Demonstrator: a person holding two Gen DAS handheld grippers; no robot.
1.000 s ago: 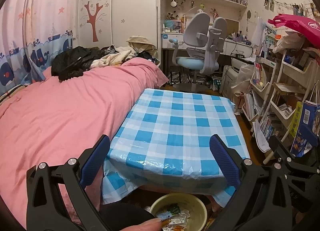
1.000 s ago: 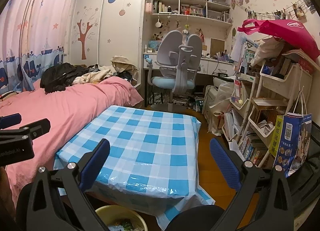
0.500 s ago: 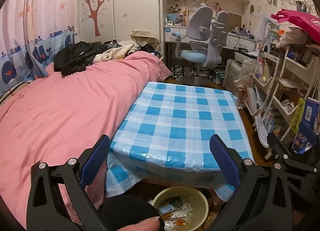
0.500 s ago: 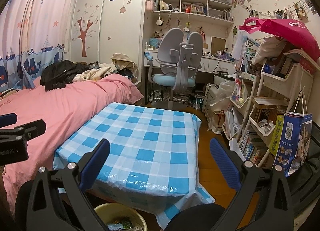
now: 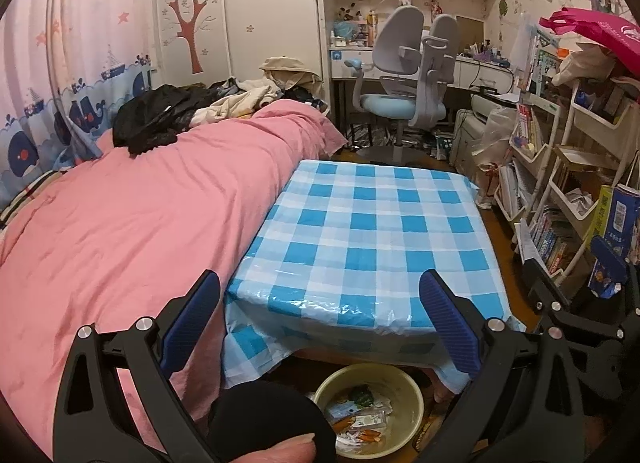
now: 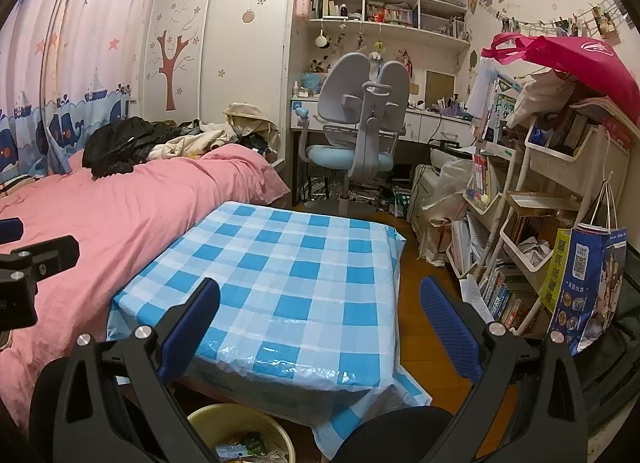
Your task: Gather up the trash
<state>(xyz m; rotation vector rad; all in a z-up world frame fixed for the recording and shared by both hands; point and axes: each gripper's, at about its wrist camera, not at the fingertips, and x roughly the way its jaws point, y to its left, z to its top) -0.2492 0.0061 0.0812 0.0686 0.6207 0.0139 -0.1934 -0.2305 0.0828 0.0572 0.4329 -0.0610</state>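
Note:
A pale yellow bin (image 5: 412,391) stands on the floor under the near edge of the table, with several wrappers (image 5: 360,415) lying inside it. The same bin (image 6: 208,419) shows at the bottom of the right wrist view. The blue-and-white checked tablecloth (image 5: 368,231) covers the low table (image 6: 296,275), and nothing lies on it. My left gripper (image 5: 320,319) hangs open above the table's near edge, nothing between its fingers. My right gripper (image 6: 320,319) is open too, over the table's near right corner.
A pink bed (image 5: 120,231) lies along the table's left side, with dark clothes (image 5: 152,119) piled at its far end. A grey desk chair (image 5: 404,75) stands beyond the table. Cluttered white shelves (image 6: 552,191) and a blue paper bag (image 6: 584,283) line the right.
Both grippers have drawn back and tilted slightly down; more of the bin shows under the table edge in the left wrist view. Both stay open.

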